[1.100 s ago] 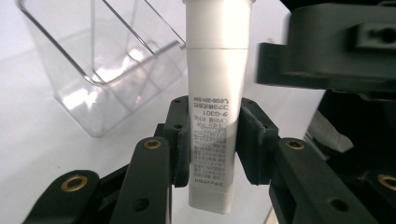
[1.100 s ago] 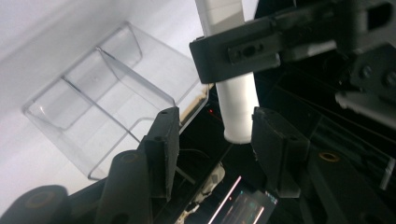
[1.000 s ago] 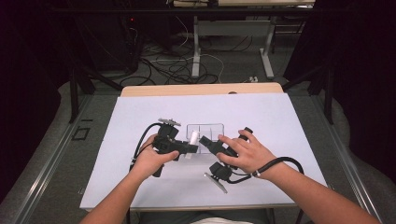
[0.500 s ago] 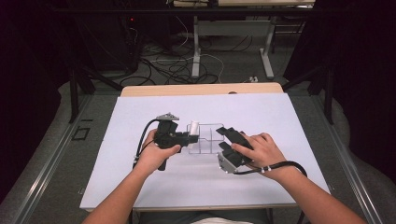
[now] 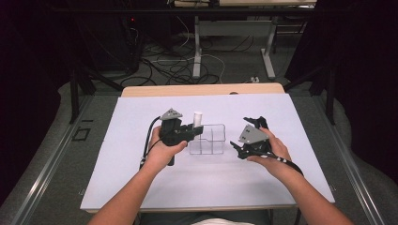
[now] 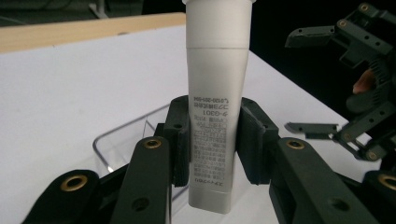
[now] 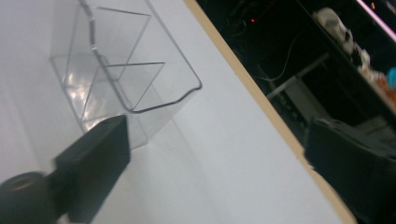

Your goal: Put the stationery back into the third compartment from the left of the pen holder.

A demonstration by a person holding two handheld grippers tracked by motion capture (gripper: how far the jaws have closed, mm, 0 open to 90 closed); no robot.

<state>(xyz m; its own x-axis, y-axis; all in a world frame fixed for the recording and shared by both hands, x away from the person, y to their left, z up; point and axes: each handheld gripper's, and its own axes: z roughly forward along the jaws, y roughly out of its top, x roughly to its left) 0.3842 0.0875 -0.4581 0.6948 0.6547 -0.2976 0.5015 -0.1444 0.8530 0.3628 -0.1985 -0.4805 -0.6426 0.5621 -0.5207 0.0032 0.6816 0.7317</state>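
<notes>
High view, left hand-held gripper [image 5: 196,126] holding white tube [image 5: 197,118] upright, forearm angled inward

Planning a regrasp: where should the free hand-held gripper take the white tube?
Probably the capped upper end of the white tube, coming from the side. It stands upright, and the left hand-held gripper already clamps its lower half, leaving the top bare. The right hand-held gripper is open.

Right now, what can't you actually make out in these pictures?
- White tube: top cut off by the left gripper view's upper edge; small print unreadable.
- Clear organizer: near part hidden behind the left gripper.
- Right gripper: jaws blurred in its own view.
</notes>
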